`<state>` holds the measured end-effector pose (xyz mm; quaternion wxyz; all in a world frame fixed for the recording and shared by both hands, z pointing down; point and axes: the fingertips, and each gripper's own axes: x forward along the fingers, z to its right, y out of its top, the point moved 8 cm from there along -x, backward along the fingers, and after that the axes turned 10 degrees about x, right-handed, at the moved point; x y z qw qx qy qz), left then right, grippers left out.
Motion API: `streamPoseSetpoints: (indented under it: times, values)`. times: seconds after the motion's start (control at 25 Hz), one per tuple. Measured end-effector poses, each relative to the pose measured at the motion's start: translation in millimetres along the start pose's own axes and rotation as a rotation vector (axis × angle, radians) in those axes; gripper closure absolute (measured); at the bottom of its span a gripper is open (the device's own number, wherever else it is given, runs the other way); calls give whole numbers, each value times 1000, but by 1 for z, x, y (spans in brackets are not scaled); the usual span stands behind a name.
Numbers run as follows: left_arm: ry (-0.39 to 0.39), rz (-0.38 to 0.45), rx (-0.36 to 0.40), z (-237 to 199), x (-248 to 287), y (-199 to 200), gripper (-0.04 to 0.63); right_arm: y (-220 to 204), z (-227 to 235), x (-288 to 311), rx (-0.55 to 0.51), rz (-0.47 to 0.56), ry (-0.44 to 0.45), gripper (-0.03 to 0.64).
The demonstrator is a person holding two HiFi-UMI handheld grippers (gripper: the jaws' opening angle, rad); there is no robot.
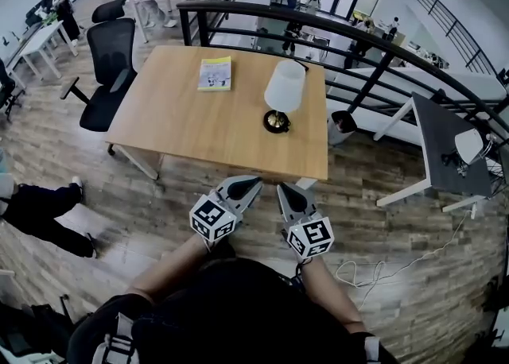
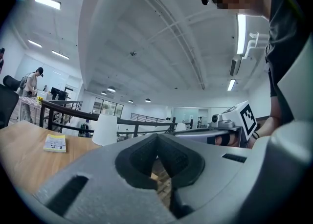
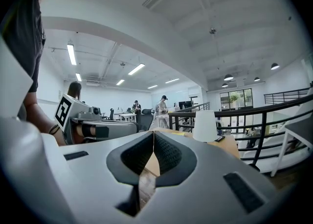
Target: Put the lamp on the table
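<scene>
A lamp (image 1: 282, 94) with a white shade and a dark round base stands upright on the wooden table (image 1: 183, 124), towards its right side. Its shade shows in the left gripper view (image 2: 104, 130) and in the right gripper view (image 3: 204, 126). Both grippers hang over the floor just in front of the table's near edge, close to the person's body. My left gripper (image 1: 247, 184) is shut with nothing in it. My right gripper (image 1: 287, 190) is shut and empty too. The two sit side by side, apart from the lamp.
A yellow booklet (image 1: 215, 73) lies on the table left of the lamp. A black office chair (image 1: 107, 76) stands at the table's left end. A dark railing (image 1: 358, 40) runs behind the table. A small grey table (image 1: 445, 148) is to the right, with a cable (image 1: 382, 267) on the floor.
</scene>
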<state>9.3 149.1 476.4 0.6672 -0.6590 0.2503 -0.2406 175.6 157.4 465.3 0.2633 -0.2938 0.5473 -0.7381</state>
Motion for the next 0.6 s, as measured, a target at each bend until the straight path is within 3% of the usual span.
streamPoseSetpoints:
  times: [0.6]
  values:
    - [-15, 16, -3, 45, -13, 5, 588, -10, -18, -50, 9, 6, -31, 598]
